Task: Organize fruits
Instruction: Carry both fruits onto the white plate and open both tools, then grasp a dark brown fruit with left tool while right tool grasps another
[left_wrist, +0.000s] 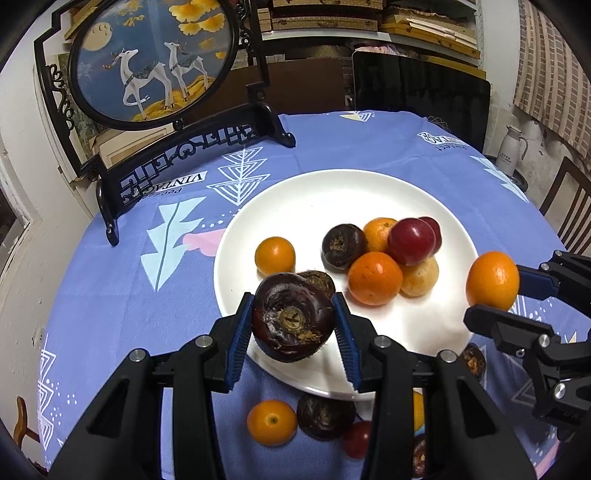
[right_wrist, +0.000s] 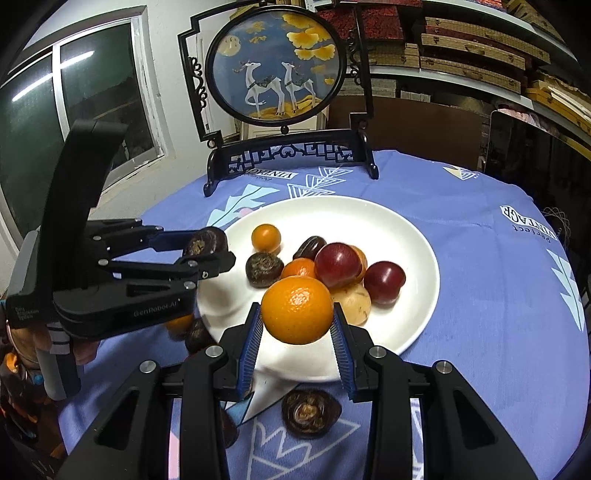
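- The left gripper (left_wrist: 293, 325) is clamped on a dark purple-brown water chestnut (left_wrist: 293, 319), held above the near rim of the round white plate (left_wrist: 314, 192).
- The right gripper (right_wrist: 297, 332) is closed around a round orange tangerine (right_wrist: 297, 309), which hangs over the plate's near edge, just ahead of the fingers.
- Beyond both grippers, a heap of fruit already sits on the plate: red plums (right_wrist: 338, 265), more tangerines, a pale yellow round fruit (right_wrist: 352, 302) and other chestnuts.
- Loose fruit still lies on the blue patterned tablecloth (right_wrist: 480, 277) below the grippers, including a small orange fruit (left_wrist: 272, 422) and a dark chestnut (right_wrist: 310, 411).
- To do this well, I'd carry each piece further in over bare plate, lower it close to the surface, and only then ease the jaws apart, so nothing rolls.
- The tangerine looks likeliest to roll; setting it against the heap should steady it.
- The two grippers are near each other, so releasing one at a time seems safer.
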